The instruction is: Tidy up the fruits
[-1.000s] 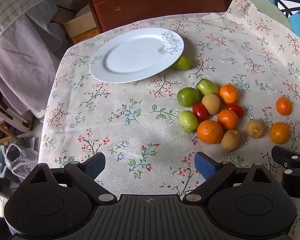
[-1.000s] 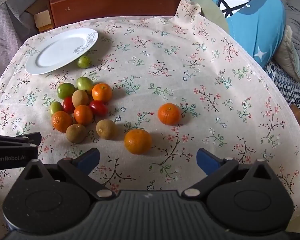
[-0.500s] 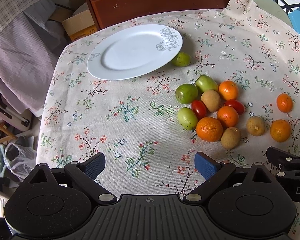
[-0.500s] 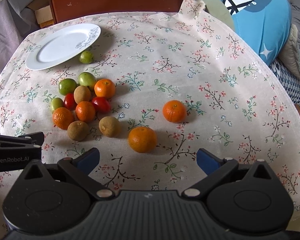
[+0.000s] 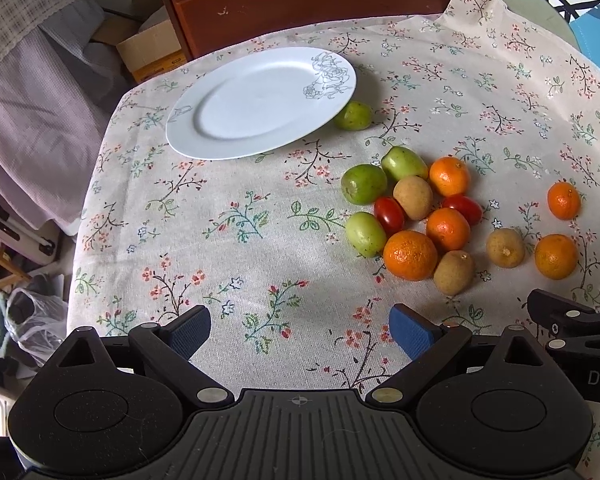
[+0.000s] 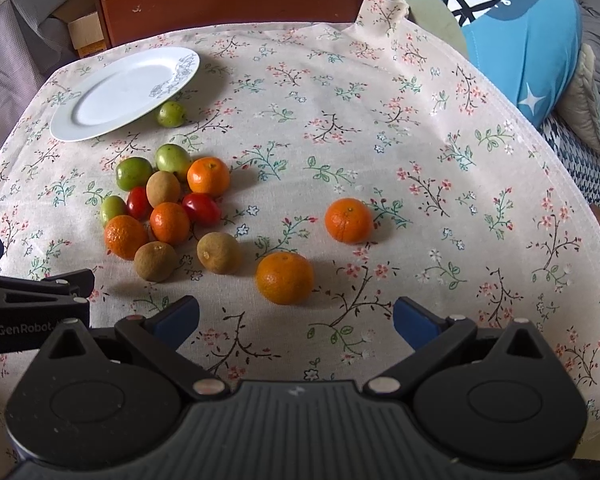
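A white plate (image 5: 260,104) (image 6: 124,94) lies at the table's far left, with one green fruit (image 5: 353,115) (image 6: 171,113) at its rim. A cluster of oranges, green fruits, brown fruits and red tomatoes (image 5: 416,216) (image 6: 164,208) lies mid-table. Two oranges sit apart: one (image 6: 285,277) just beyond my right gripper, one (image 6: 348,220) farther right. My left gripper (image 5: 300,330) is open and empty above the cloth, left of the cluster. My right gripper (image 6: 296,320) is open and empty, close before the near orange.
A floral cloth (image 6: 420,140) covers the round table. A dark wooden cabinet (image 5: 300,0) stands behind it. A cardboard box (image 5: 152,52) and grey fabric (image 5: 32,120) are at the left, blue cushions (image 6: 512,28) at the right.
Both grippers have moved slightly forward over the table; the fruit looks a little nearer. The fruit and plate have not moved. Both stay open.
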`<move>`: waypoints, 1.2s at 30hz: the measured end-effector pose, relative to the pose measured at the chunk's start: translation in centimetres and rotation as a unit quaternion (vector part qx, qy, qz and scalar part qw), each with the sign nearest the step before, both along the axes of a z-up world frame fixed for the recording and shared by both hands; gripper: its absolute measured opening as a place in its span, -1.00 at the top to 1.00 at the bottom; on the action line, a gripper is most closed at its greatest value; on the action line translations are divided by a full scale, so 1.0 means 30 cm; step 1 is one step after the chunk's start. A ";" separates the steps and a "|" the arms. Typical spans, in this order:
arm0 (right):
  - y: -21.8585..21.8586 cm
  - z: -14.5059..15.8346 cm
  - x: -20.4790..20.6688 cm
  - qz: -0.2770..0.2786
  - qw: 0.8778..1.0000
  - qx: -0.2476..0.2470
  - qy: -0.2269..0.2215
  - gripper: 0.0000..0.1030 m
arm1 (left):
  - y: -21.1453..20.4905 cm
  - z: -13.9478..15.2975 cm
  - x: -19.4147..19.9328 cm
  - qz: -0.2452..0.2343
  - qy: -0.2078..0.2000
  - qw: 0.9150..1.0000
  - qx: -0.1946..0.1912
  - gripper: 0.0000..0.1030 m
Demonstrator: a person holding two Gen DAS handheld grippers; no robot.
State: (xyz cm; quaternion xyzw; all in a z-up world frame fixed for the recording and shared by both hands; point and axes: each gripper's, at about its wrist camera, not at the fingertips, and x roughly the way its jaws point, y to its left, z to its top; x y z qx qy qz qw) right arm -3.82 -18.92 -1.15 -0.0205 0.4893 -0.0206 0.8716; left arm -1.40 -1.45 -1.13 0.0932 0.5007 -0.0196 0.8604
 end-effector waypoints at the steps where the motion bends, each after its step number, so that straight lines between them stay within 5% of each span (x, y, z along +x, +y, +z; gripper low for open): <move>1: -0.001 0.000 0.001 -0.001 1.000 0.003 0.002 -0.98 | 0.000 0.000 0.000 0.000 0.000 1.000 0.000 -0.89; 36: -0.010 0.009 -0.009 -0.016 1.000 0.026 -0.008 -0.98 | -0.008 0.018 -0.012 -0.009 -0.009 1.000 -0.007 -0.89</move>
